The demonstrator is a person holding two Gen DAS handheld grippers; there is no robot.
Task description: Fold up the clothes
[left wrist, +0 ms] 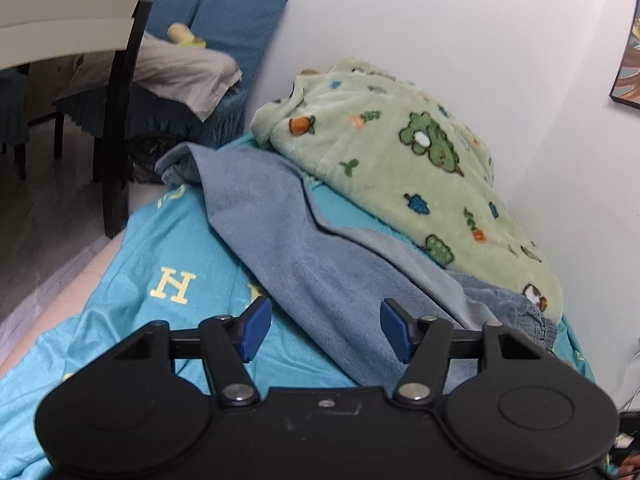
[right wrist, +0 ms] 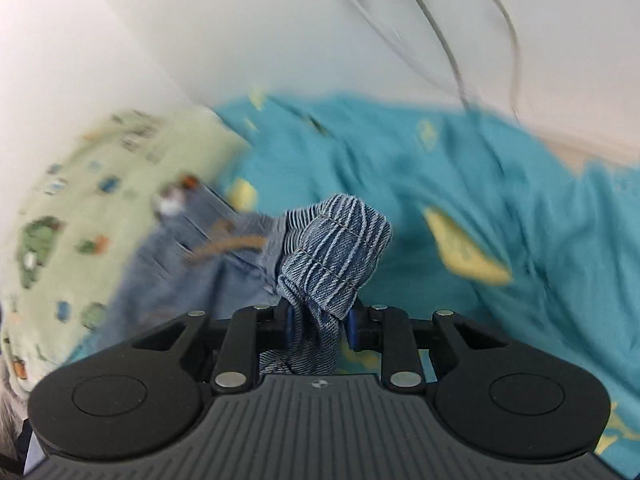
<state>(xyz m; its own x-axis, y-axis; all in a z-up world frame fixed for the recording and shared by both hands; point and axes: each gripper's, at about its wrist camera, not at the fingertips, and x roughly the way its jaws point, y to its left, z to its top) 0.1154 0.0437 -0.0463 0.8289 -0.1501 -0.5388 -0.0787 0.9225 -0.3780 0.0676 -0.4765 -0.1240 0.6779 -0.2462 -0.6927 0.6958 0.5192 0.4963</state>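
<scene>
White wall backs a bed (left wrist: 168, 248) spread with a turquoise sheet printed in pale yellow letters; grey floor runs along its left side.

The left hand-held gripper (left wrist: 325, 330) hovers over the sheet with its blue pads (left wrist: 256, 330) set well apart and nothing between them. Just ahead of it lies a grey-blue garment (left wrist: 304, 248) of soft, brushed cloth, spread flat in a long slanting shape, with a gathered elastic hem at its right end. Beyond it, against the wall, sits a plump green fleece blanket (left wrist: 392, 160) printed with small cartoon animals and carrots. Farther left stand a dark table leg (left wrist: 120, 120) under a white top and chairs in blue covers (left wrist: 236, 20) with beige cloth draped on one.

The right hand-held gripper (right wrist: 320, 326) is clamped on a bunched fold of striped denim (right wrist: 332, 248), ribbed in pale lines, which bulges up past the pads. The rest of the denim trails left toward the green blanket (right wrist: 100, 208), all blurred. Grey cables (right wrist: 448, 48) hang down the wall behind.
</scene>
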